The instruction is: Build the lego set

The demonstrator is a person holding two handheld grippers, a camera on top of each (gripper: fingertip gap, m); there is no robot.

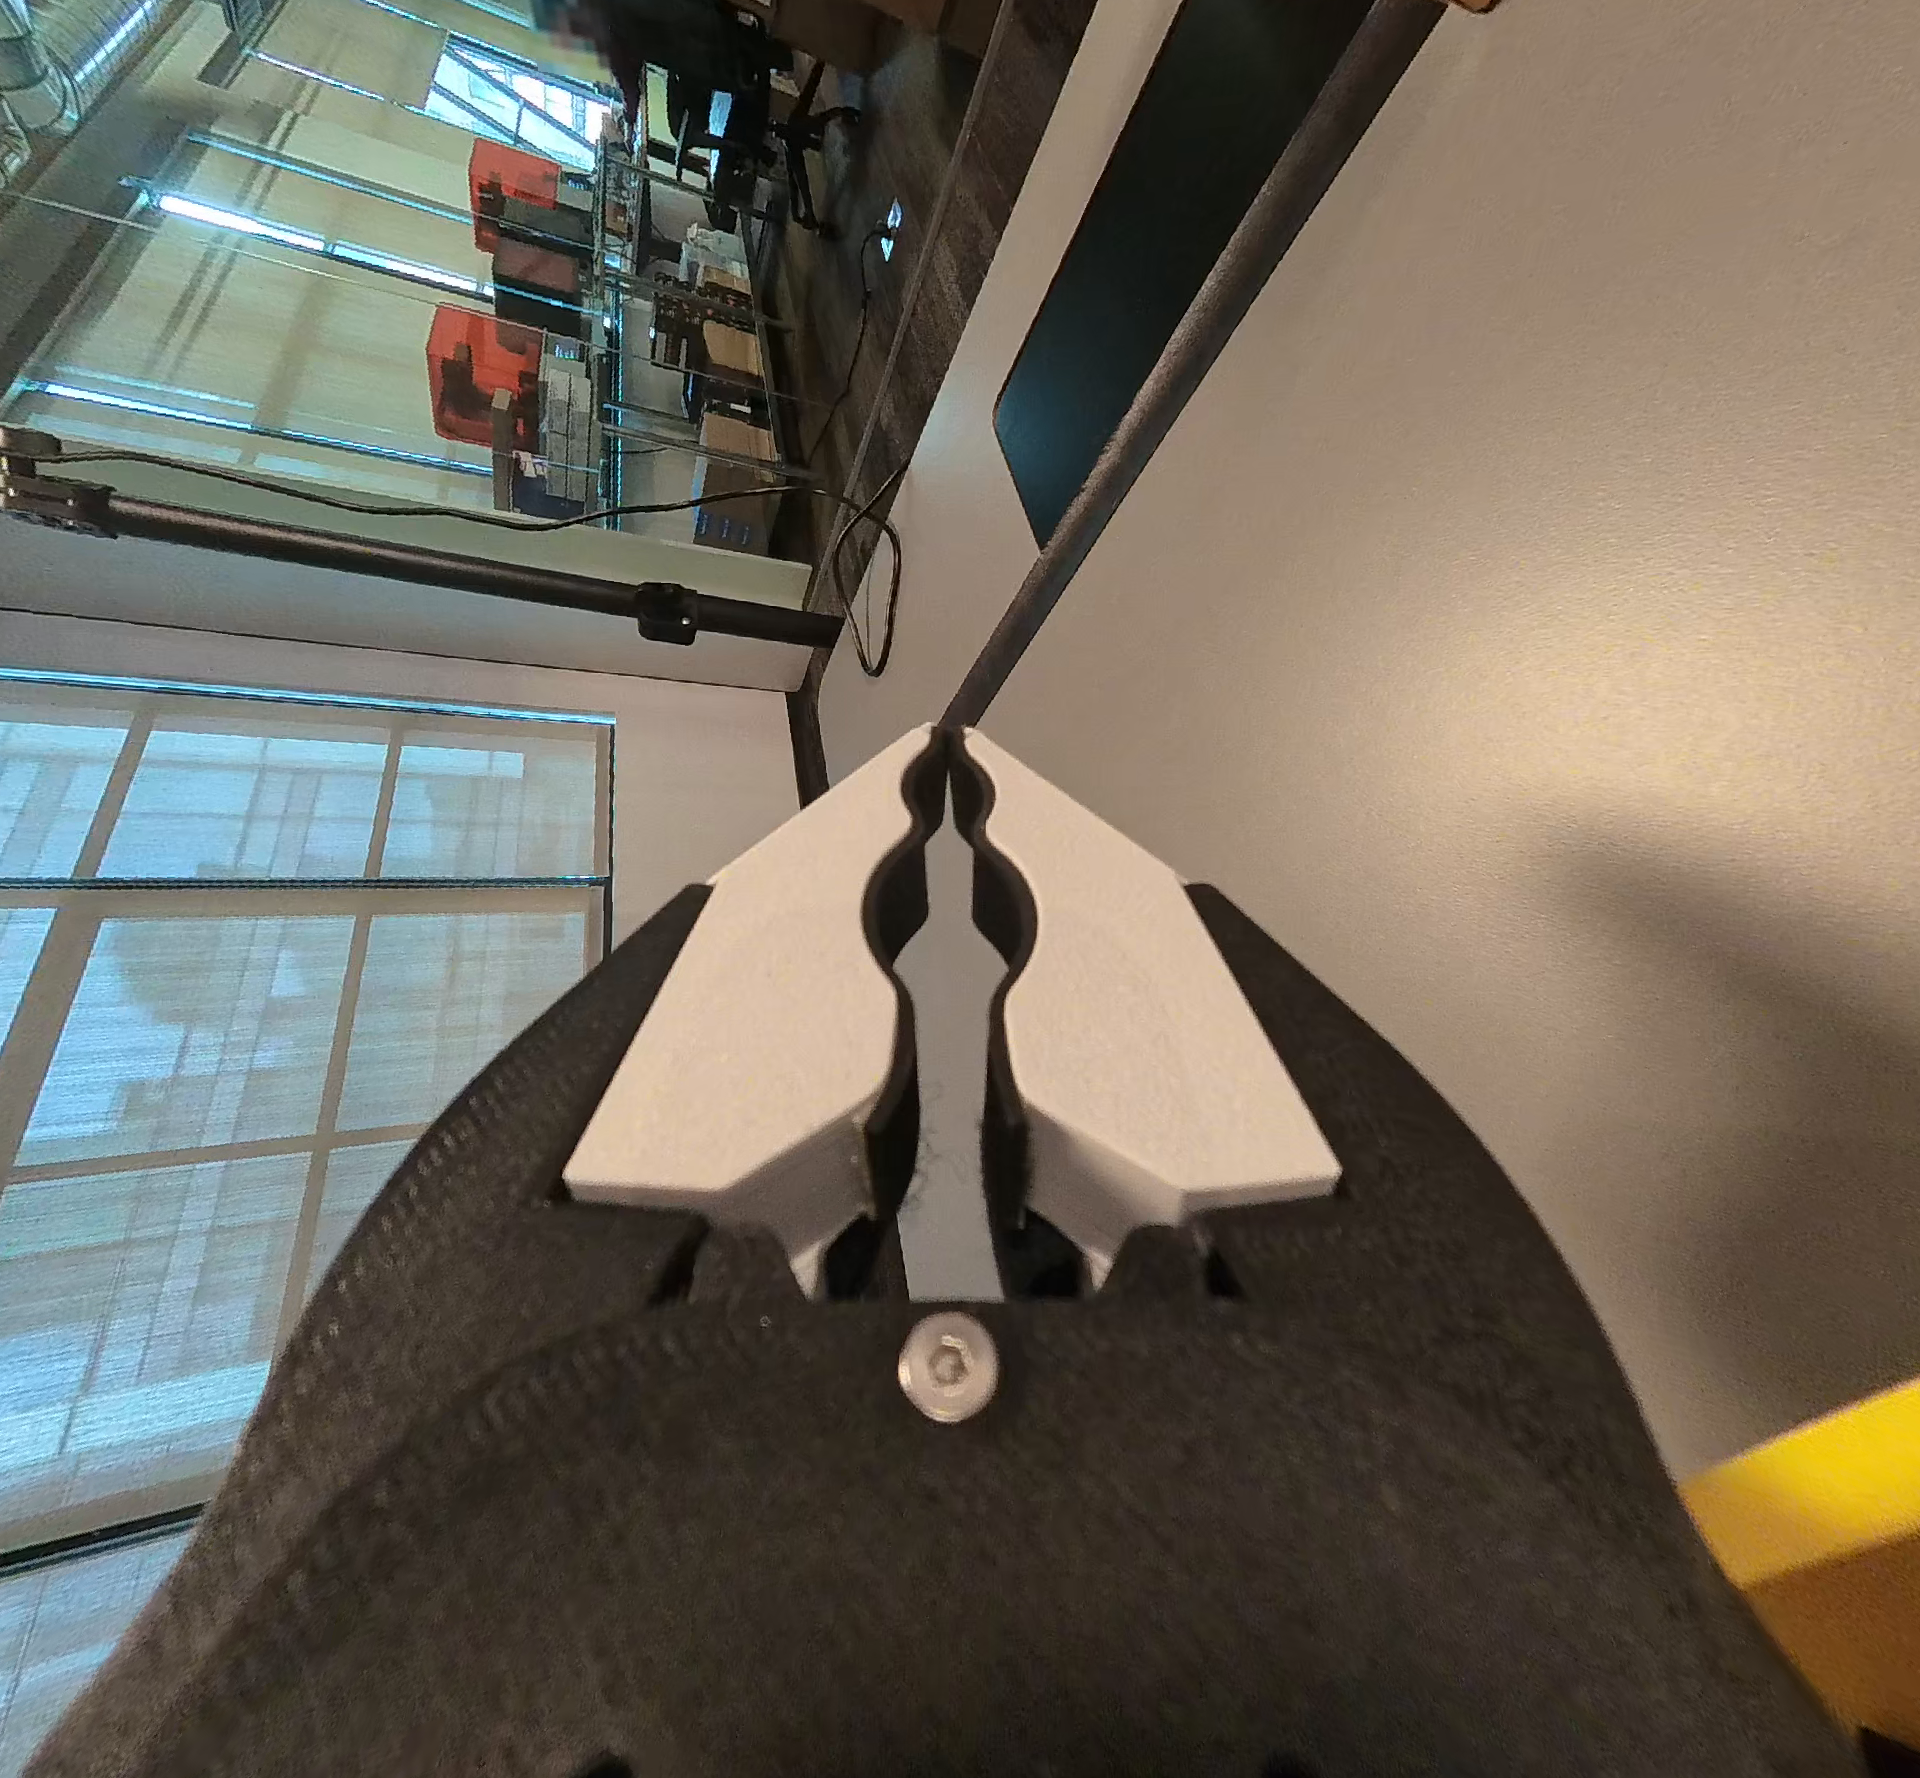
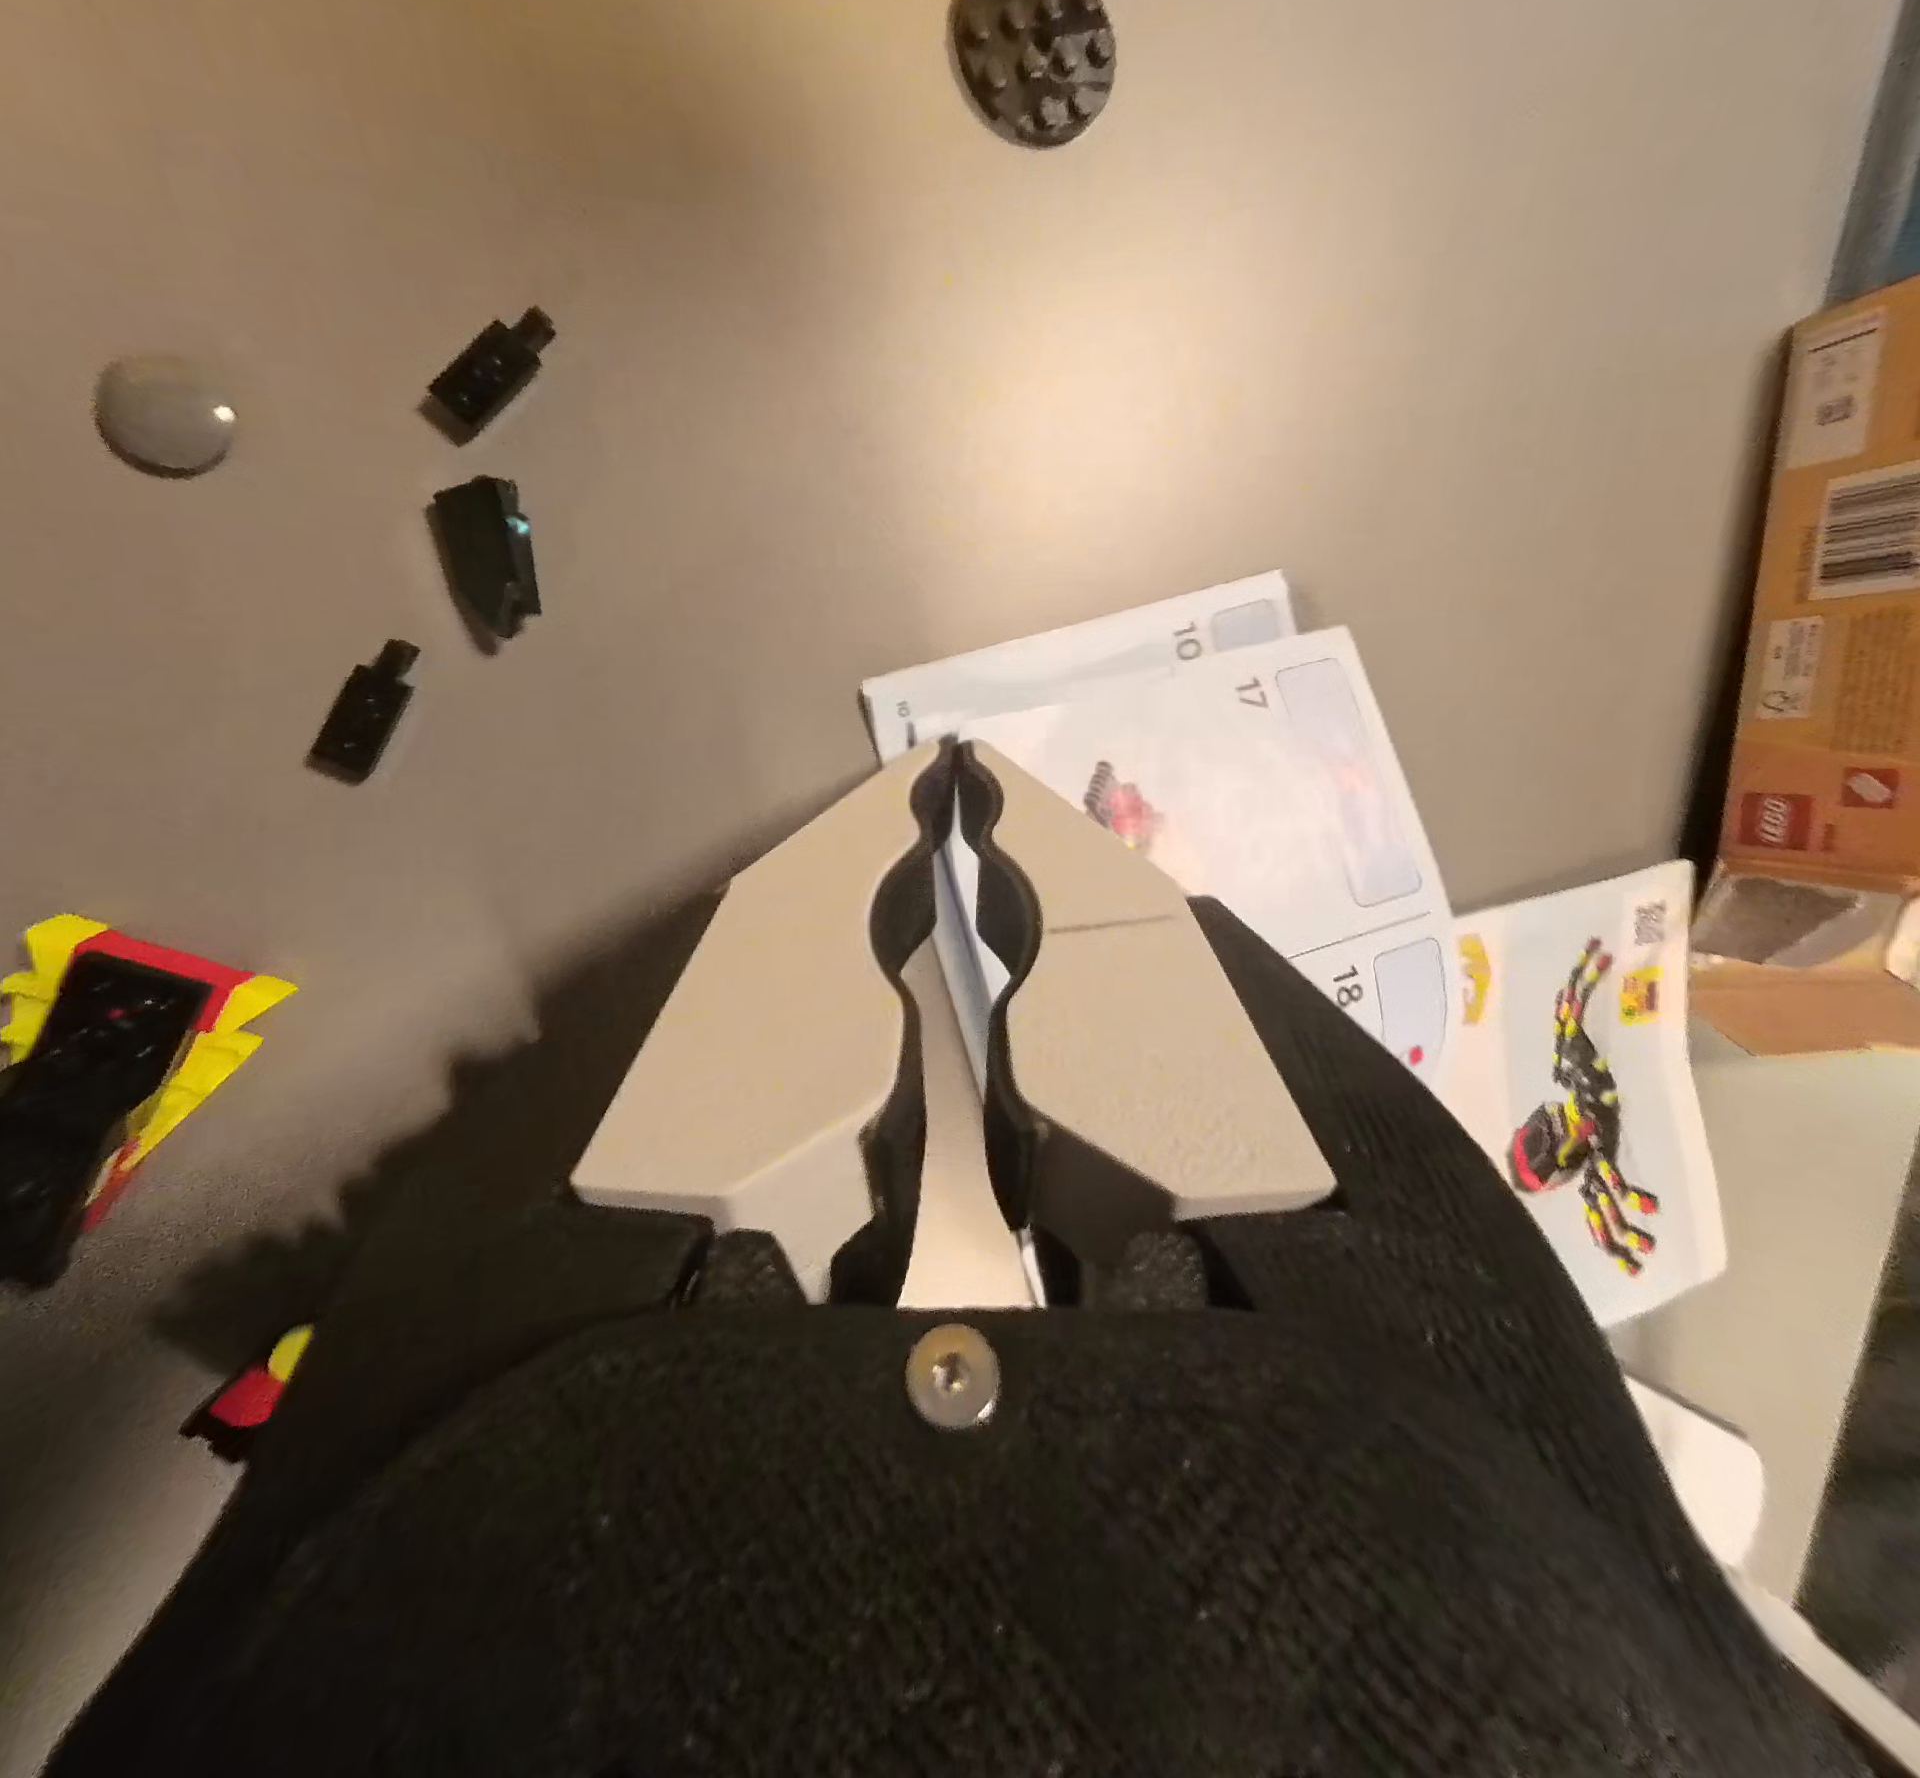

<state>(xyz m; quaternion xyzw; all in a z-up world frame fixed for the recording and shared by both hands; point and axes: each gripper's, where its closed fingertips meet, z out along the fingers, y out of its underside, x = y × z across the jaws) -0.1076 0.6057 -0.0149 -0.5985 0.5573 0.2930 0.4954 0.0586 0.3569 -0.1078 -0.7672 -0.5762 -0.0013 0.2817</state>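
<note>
My right gripper (image 2: 951, 749) is shut on a white page of the instruction booklet (image 2: 1299, 772). The sheet's edge runs between the pads and the page looks lifted and blurred. Loose Lego parts lie on the table (image 2: 727, 326): a black round studded plate (image 2: 1034, 45), three small black pieces (image 2: 488, 372) (image 2: 488, 565) (image 2: 364, 710) and a grey dome piece (image 2: 164, 414). A black, red and yellow part-built model (image 2: 94, 1074) sits at the left edge. My left gripper (image 1: 948, 739) is shut with nothing between its pads, held over the table's far edge (image 1: 1143, 440).
A second leaflet with a spider picture (image 2: 1590, 1084) lies right of the booklet. A cardboard box (image 2: 1839, 585) stands at the right edge. A small red and yellow piece (image 2: 255, 1385) lies near my right gripper. The left wrist view shows a yellow box (image 1: 1808, 1541) and a black pole (image 1: 416, 554). Some 30 cm of space lies between my two pairs of fingers. The left gripper is farther from the grey dome piece (image 2: 164, 414), some 35 cm, than the right, some 12 cm. My right gripper is the nearer one to the black round studded plate (image 2: 1034, 45): about 12 cm, against 20 cm.
</note>
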